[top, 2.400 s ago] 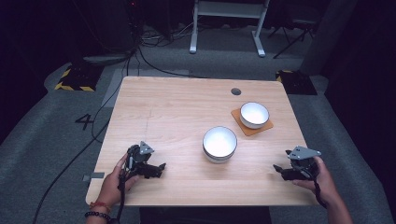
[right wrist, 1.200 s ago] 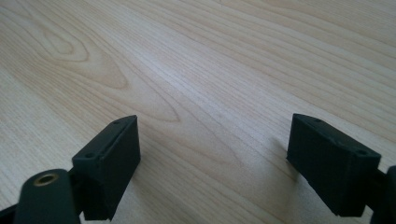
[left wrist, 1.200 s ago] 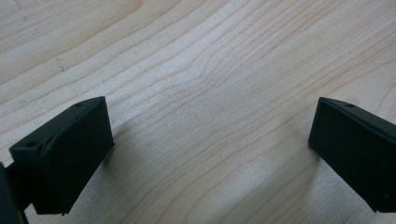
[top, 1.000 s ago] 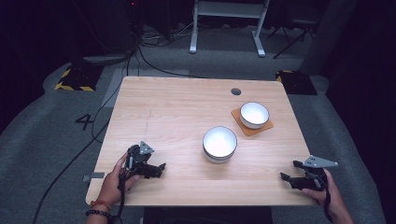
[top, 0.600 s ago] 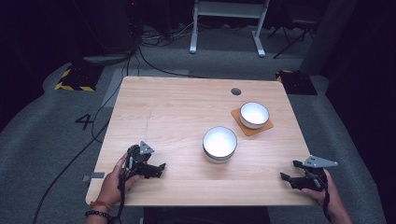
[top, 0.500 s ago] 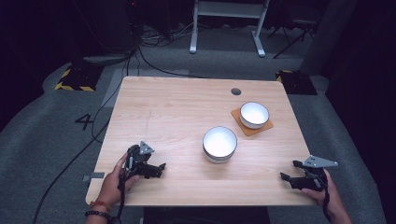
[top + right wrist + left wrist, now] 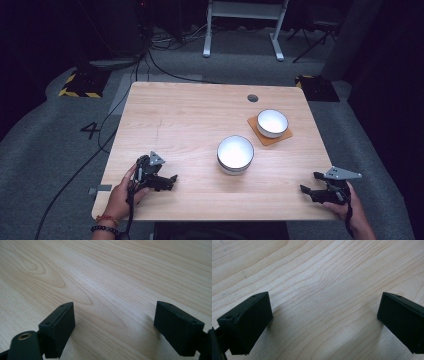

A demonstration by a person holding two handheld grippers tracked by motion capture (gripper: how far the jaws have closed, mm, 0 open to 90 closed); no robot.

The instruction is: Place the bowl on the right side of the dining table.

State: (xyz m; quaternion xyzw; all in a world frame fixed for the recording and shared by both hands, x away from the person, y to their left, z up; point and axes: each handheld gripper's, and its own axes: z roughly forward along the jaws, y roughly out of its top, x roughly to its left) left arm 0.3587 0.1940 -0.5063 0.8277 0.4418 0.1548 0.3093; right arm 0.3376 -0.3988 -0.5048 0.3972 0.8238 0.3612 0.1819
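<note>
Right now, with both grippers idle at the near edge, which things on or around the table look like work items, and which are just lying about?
Likely work items:
larger white bowl, bare on the table
smaller white bowl
orange coaster under it

Lying about:
dark round disc near the far edge
cables on floor
white stand behind

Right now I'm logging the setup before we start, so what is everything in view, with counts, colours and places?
table: 1, light wood, centre.
bowls: 2, white; one mid-table, one far right on the coaster.
coaster: 1, orange-brown, square, far right.
round hole: 1, dark, far edge.
floor: grey carpet, marked 4, black cables, striped pads.
white frame: 1, behind table.
left gripper: black, open, near-left edge.
right gripper: black, open, near-right corner.
</note>
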